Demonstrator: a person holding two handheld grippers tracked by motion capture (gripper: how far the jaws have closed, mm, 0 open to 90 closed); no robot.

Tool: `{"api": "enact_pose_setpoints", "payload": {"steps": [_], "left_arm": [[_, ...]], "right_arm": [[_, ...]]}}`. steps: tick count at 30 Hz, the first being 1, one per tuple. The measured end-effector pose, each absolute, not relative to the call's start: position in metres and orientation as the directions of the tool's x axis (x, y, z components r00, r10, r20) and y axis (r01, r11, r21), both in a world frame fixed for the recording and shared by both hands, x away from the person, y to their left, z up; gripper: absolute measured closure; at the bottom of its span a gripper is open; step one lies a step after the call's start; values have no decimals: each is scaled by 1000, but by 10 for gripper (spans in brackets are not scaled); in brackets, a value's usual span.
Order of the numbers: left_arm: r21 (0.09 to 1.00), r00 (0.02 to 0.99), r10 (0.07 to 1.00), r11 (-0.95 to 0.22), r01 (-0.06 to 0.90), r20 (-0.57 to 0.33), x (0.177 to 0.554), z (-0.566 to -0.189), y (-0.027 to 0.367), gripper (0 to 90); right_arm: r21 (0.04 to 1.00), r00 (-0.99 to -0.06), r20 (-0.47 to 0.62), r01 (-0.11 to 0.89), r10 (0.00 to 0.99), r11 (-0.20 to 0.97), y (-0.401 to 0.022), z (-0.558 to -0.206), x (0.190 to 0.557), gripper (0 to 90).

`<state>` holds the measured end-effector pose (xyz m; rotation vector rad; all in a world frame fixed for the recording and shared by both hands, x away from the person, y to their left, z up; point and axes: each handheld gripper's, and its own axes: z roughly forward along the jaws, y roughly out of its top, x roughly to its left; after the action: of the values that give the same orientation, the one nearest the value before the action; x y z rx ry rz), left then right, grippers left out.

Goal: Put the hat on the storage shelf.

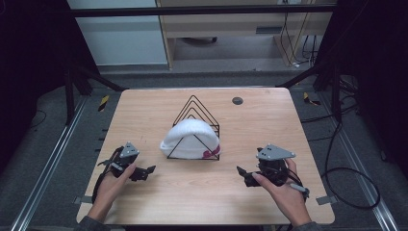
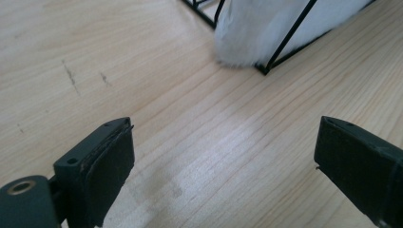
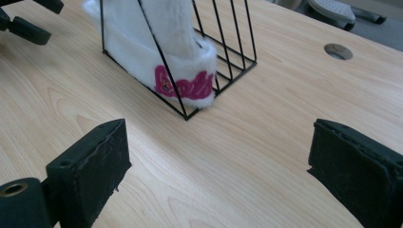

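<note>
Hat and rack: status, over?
Left gripper open, right gripper open, both on table. White hat in wire rack. Path clear.

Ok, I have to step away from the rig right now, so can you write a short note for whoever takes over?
Left gripper: jaws open, holding nothing, low over the table to the left of the rack.
Right gripper: jaws open, holding nothing, to the right of the rack.
White hat with pink lettering sits pushed into the front slots of the black wire rack, mid table.
Done: nothing gripped yet; both grippers point toward the hat.
Left: probably close in on the hat and handle it at the rack.
</note>
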<state>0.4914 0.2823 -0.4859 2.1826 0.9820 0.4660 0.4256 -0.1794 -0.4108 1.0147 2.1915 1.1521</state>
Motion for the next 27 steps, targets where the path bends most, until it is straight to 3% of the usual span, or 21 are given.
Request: {"api": "enact_pose_setpoints", "payload": {"steps": [12,27], "left_arm": [[706,623,781,-456,542,27,501,-506,286,36],[713,621,783,-451,537,27,502,-508,287,3]], "right_arm": [[813,-538,-64,460,841,356,-212,-430,431,117],[750,-439,30,604,898,270,-233,-473,482,137]]}}
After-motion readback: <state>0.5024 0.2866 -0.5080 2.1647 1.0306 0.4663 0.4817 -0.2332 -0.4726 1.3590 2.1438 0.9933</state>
